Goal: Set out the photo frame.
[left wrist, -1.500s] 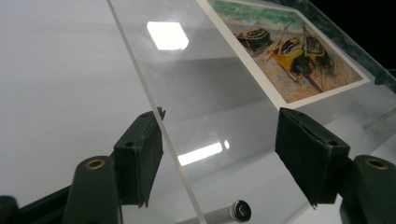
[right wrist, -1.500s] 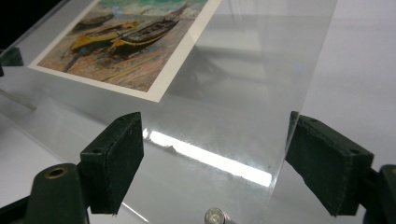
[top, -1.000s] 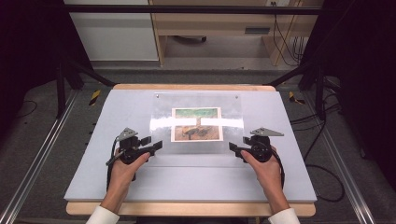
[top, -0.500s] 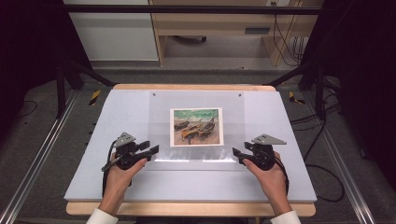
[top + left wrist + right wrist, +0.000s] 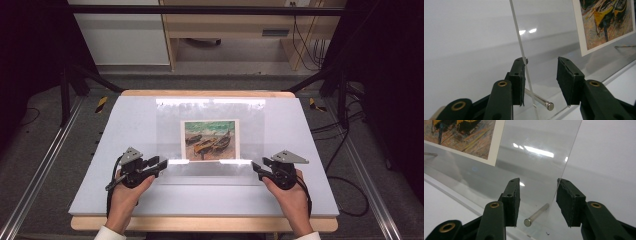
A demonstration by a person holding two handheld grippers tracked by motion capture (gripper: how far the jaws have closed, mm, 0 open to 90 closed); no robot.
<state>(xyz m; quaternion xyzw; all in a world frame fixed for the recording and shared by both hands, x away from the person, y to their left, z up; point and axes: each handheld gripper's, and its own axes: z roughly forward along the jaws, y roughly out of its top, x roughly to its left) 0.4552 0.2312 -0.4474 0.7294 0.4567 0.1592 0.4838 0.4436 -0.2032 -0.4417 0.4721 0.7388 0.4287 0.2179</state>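
A clear acrylic sheet lies over a printed painting of boats on the white table. My left gripper is at the sheet's near left corner and my right gripper at its near right corner. In the left gripper view the jaws stand open, and the sheet's edge runs between them close to the left pad. The right gripper's jaws are open too, with the sheet's edge beside the right pad. A small metal pin lies under each corner.
A second clear layer reaches nearer to the person than the bright near edge of the top sheet. The table's wooden front edge runs below the hands. Cables trail on the floor at the right, and metal rails flank the table.
Both grippers have moved nearer to the person and lower. The sheet's near edge has come down with them, and more of the painting shows.
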